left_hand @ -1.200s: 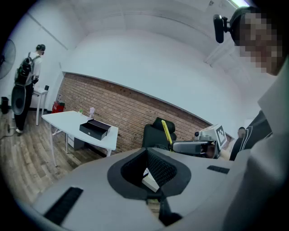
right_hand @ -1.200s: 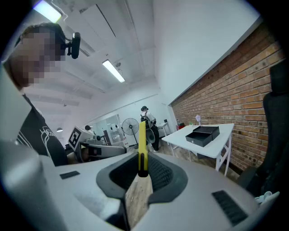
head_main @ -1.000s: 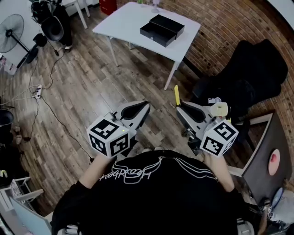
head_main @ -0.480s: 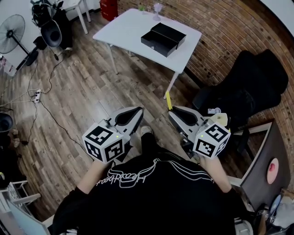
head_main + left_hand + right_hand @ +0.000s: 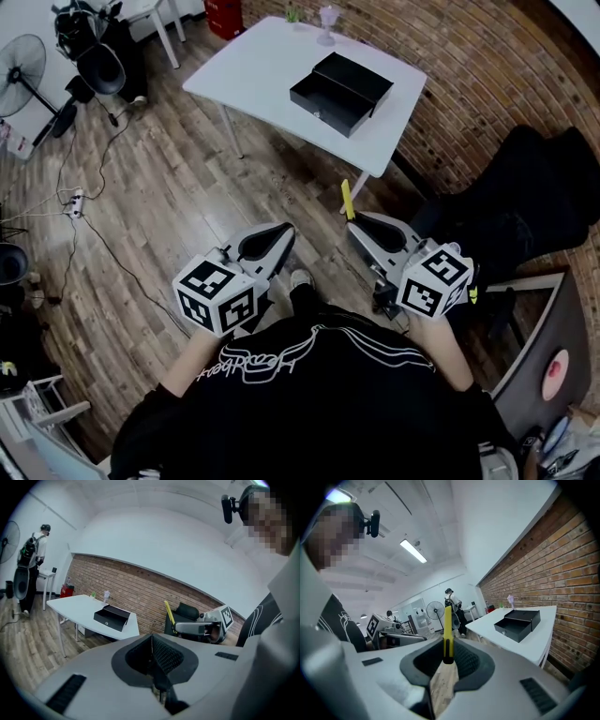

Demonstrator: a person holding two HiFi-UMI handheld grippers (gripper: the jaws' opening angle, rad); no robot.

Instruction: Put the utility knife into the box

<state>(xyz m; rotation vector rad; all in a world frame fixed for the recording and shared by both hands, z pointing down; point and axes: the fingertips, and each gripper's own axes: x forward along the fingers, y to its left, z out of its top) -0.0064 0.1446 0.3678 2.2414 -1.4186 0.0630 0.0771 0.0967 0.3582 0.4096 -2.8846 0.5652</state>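
since the earlier frames the white table (image 5: 253, 66) and its box (image 5: 342, 92) sit lower and larger in the head view. both claws ride a bit closer to them. knife unchanged in its grip.

right claw (image 5: 354, 220): jaws closed part-way on the knife (image 5: 348, 200), pads pinching its lower end. the knife is a slim yellow bar with a black butt, standing out past the jaw tips and pointing ahead. the right gripper view shows it upright between the ribbed black pads (image 5: 465, 660).

left claw (image 5: 281, 230): jaws pressed together, pads meeting in one seam, nothing between them. it travels just beside the right claw, on its left.

box: ahead of the right claw, well apart, a little right of its line. matte black, flat, rectangular, square corners. it looks like a shallow tray drawn out of a sleeve. the tray lies open on the side nearer the claws, showing only a dark inner floor. small pale mark on its front wall.

the knife is not in the box; it is in the air over a plank wood floor (image 5: 159, 187).

the table has a smooth top, a rounded near edge and thin legs. a brick wall (image 5: 469, 56) runs right of the right claw.
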